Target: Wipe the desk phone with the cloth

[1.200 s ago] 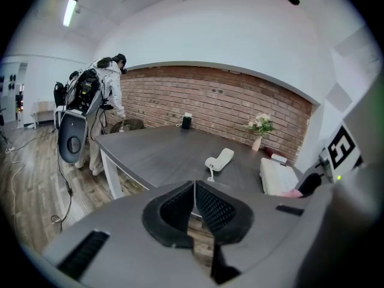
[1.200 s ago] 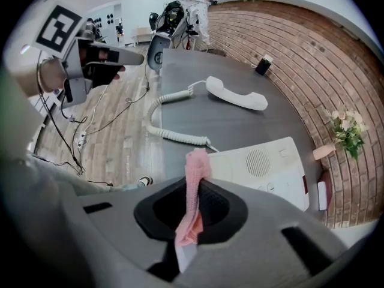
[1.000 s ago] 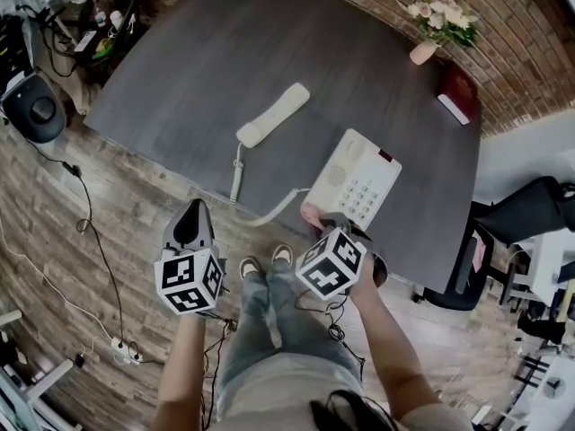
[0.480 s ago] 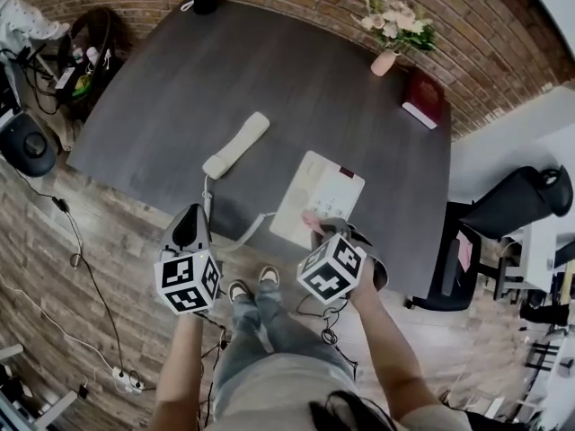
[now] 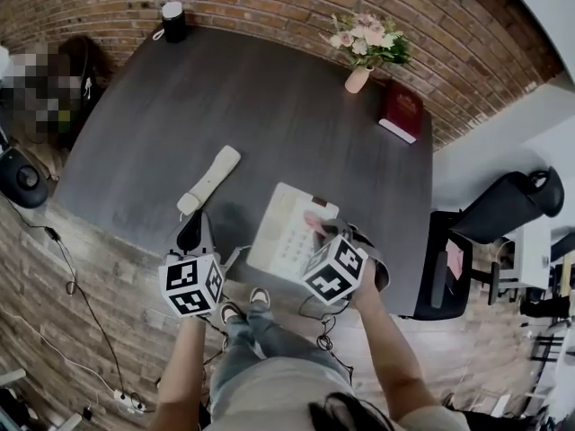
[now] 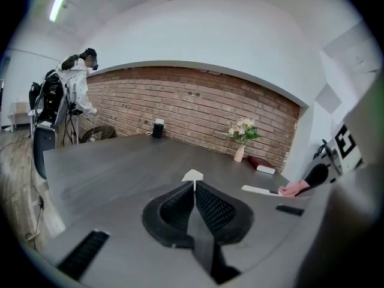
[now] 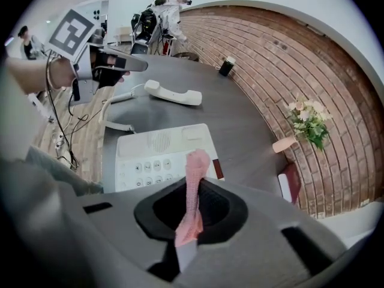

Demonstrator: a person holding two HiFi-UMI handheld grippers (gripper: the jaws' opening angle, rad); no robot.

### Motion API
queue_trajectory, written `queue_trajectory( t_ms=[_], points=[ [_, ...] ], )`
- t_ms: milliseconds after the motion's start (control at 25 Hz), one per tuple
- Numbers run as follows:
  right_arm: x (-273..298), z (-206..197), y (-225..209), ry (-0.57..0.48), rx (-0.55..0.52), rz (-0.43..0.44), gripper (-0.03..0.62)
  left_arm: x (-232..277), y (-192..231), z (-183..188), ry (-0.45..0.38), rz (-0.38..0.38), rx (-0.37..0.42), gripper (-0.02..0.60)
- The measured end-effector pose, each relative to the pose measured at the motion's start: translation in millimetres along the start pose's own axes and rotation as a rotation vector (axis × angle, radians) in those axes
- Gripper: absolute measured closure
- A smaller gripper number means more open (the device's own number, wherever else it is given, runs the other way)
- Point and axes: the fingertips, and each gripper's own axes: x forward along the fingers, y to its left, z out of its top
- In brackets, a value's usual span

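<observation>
A: Where's the phone [image 5: 286, 232]?
B: Near edge of the desk [image 5: 269, 97], approx 6 o'clock from its middle, keypad up. Handset [image 5: 208, 180] lies off it at its 10 o'clock, prob. so the cradle can be wiped too.
A: Cloth?
B: Pink cloth [image 7: 197, 161] is clamped in the right gripper [image 7: 193, 188]. Loose end sticks out fwd over the keys, ready to drag. Can't tell if it touches yet.
A: Left?
B: Left gripper [image 6: 193, 188] has jaws together, nothing in them. It hangs at the phone's 9 o'clock by the desk edge, out of the way I'd guess. Vase [image 5: 358, 77] and book [image 5: 401, 112] sit at 1 o'clock, well apart.
</observation>
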Motion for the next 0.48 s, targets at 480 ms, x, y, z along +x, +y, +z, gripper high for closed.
queue_trajectory(
  t_ms=[480],
  points=[
    [21, 6, -42, -0.010, -0.028, 0.002, 0.570, 42, -19, 15, 0.005, -0.003, 0.016, 0.571]
  ],
)
